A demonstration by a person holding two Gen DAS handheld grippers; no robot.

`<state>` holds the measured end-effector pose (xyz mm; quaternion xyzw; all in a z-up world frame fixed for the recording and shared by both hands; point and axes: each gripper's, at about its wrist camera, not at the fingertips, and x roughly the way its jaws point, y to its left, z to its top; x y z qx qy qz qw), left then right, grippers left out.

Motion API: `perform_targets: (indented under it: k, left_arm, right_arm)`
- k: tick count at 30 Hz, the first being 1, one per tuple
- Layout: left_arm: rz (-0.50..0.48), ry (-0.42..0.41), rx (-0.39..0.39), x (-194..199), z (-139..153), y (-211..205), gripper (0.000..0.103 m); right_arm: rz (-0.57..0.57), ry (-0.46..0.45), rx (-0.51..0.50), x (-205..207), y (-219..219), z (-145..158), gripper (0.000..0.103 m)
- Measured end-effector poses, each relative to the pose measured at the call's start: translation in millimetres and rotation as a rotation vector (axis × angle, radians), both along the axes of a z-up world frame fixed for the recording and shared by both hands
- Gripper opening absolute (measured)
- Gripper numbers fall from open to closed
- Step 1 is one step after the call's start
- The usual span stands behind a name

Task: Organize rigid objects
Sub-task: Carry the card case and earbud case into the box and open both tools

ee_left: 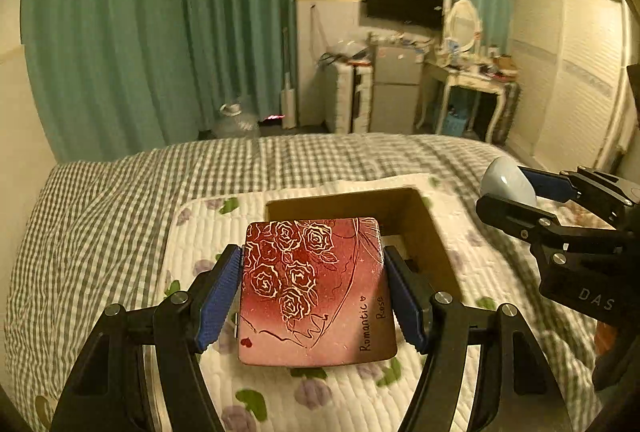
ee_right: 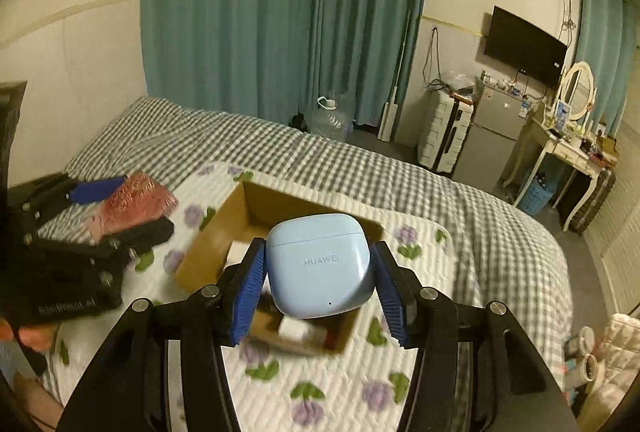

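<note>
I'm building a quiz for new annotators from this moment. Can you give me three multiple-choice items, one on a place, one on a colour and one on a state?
1. Where does the cardboard box sit?
A. on the floral quilted mat on the bed
B. on the dressing table
C. on the floor

2. What colour is the earbud case?
A. black
B. light blue
C. green

3. What is the left gripper doing?
A. hanging open, holding nothing
B. shut on the rose-patterned tin
C. shut on a bottle

Answers:
1. A, the floral quilted mat shows all round the box.
2. B, the case between the right gripper pads is pale blue.
3. B, both blue pads press the tin's sides.
</note>
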<state>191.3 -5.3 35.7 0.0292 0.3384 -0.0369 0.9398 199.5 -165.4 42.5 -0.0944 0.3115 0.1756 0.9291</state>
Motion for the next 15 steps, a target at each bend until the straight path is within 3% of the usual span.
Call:
perform_targets:
  k: [6,10,15]
  left_arm:
    - [-0.009,0.063,-0.018,46.8,-48.5,2.5,0.071]
    - [-0.009,0.087,0.04,72.8,-82.6,-5.5,0.071]
    - [-0.044,0.105,0.048,96.2,-108.1,-15.8,0.071]
  right_arm:
    - [-0.013,0.067,0.015,67.6,8.8,-50.4,0.052]
    - [-0.036,0.131,0.014,104.8,4.1,-93.0,0.052]
    - [-0.034,0.168,0.03,134.3,-1.8,-127.8,0.052]
